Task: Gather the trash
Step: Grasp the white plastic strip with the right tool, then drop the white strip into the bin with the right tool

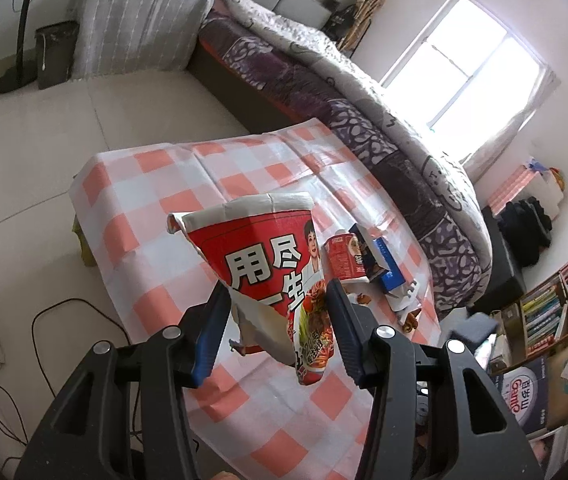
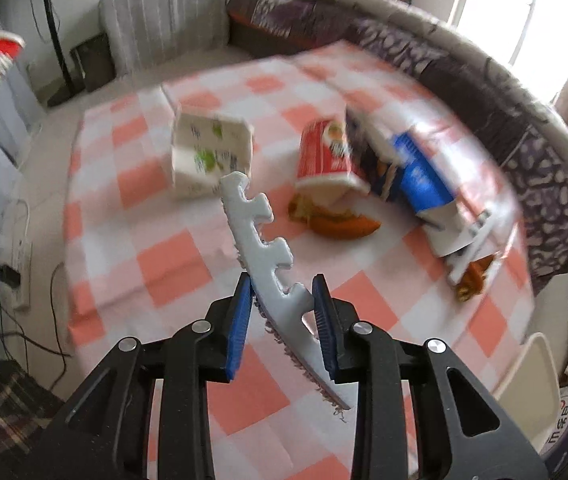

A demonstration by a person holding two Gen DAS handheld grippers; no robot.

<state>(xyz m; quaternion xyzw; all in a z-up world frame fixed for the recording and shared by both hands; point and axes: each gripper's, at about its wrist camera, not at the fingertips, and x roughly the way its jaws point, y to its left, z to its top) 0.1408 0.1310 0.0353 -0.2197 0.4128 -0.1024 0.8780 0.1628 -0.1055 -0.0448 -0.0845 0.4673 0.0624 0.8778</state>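
noodle cup [image 1: 267, 264]: red, white rim | tablecloth [image 1: 155, 208]: orange-white check | foam strip [image 2: 267, 256]: pale grey | carton [image 2: 420, 176]: blue-white

I am looking into a bedroom in a home. A big bed [image 1: 364, 92] with a quilt [image 1: 324, 52] is sitting by a bright window [image 1: 464, 60], and a bookshelf [image 1: 556, 304] full of books is standing nearby.

A bed [image 1: 364, 92] runs from twelve to three o'clock, a bright window [image 1: 468, 60] behind; pale tiled floor [image 1: 43, 132] at nine.
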